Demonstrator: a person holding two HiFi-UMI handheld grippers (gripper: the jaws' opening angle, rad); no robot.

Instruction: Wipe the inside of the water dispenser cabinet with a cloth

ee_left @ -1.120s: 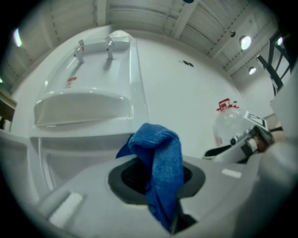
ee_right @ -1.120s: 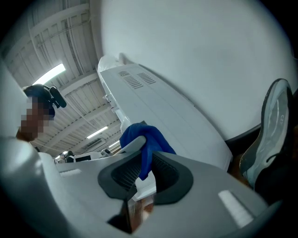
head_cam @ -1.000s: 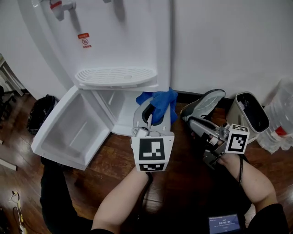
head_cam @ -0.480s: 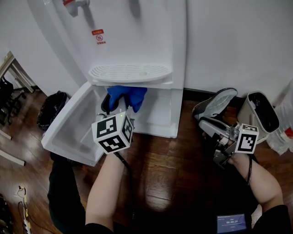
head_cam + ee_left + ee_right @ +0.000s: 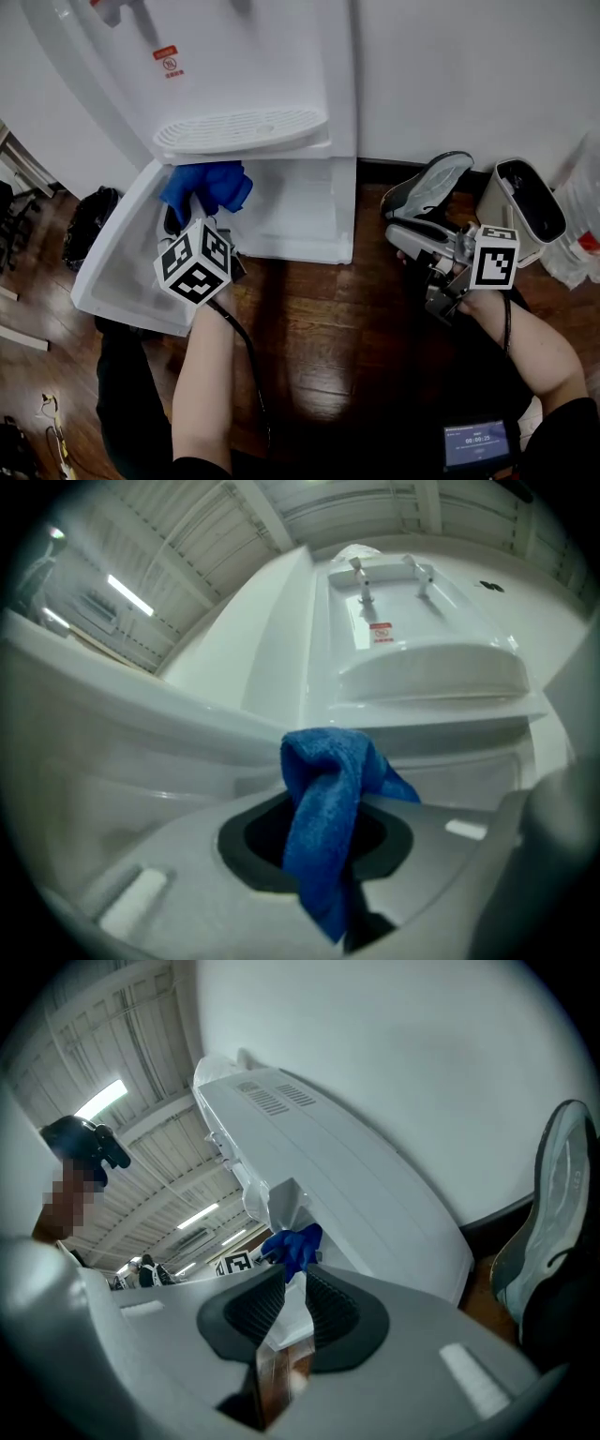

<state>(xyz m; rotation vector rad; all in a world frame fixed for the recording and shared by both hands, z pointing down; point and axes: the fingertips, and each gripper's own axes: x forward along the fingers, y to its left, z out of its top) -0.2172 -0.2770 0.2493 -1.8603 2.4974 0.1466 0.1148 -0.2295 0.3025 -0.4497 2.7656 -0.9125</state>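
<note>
The white water dispenser (image 5: 253, 66) stands against the wall with its lower cabinet (image 5: 295, 211) open and the door (image 5: 112, 277) swung out to the left. My left gripper (image 5: 190, 214) is shut on a bunched blue cloth (image 5: 208, 186), held at the left side of the cabinet opening beside the door hinge. In the left gripper view the cloth (image 5: 328, 799) hangs out from between the jaws, in front of the cabinet. My right gripper (image 5: 405, 236) hovers shut and empty over the wooden floor to the right of the dispenser; its pads (image 5: 330, 1309) have nothing between them.
A grey shoe (image 5: 427, 192) lies just beyond the right gripper. A white bin with a dark opening (image 5: 525, 211) and a clear water bottle (image 5: 583, 234) stand at the far right. A black bag (image 5: 89, 234) sits left of the door. The drip tray (image 5: 239, 131) juts out above the cabinet.
The left gripper has carried the cloth leftwards, from the right edge of the cabinet opening to its left side near the door. The right gripper has stayed in place.
</note>
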